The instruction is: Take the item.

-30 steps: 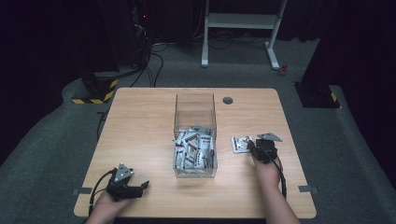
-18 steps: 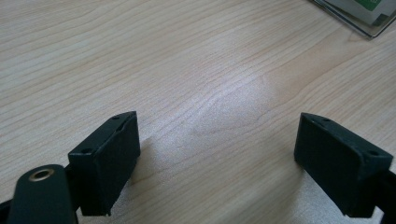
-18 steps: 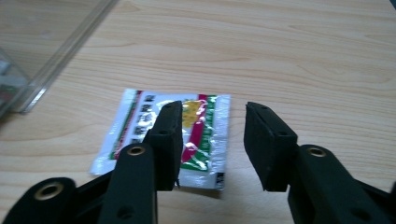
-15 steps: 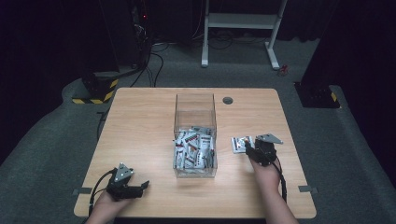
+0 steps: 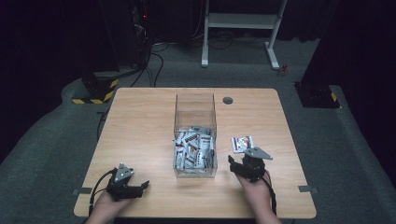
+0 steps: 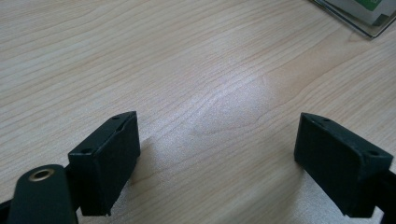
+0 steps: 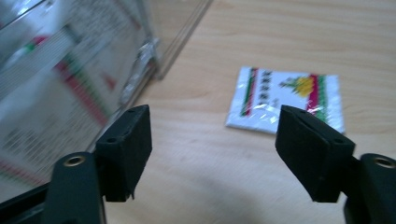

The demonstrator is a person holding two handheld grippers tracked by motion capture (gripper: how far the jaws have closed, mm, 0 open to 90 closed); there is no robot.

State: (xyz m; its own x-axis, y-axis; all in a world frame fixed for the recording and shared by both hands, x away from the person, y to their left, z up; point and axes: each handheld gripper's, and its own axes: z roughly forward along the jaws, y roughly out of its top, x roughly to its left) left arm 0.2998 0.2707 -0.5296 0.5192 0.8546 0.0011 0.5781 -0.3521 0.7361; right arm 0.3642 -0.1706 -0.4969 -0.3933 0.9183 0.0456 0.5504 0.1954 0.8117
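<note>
A clear plastic box (image 5: 195, 135) stands mid-table, its near half holding several white packets (image 5: 194, 149) with red and green print. One more packet (image 5: 243, 142) (image 7: 285, 100) lies flat on the wood to the right of the box. My right gripper (image 5: 236, 166) (image 7: 212, 154) sits just in front of that packet, open, its jaws empty, with the box wall (image 7: 70, 74) close on its left. My left gripper (image 5: 140, 186) (image 6: 215, 163) rests at the near left of the table, open over bare wood.
The wooden table (image 5: 140, 126) has a round cable hole (image 5: 228, 100) at the back. A box corner (image 6: 359, 18) shows at the top right of the left gripper view. Dark floor, cables and a white stand (image 5: 243, 28) lie beyond the table.
My right gripper has drawn back toward the near edge, away from the loose packet. The left gripper has stayed put.
</note>
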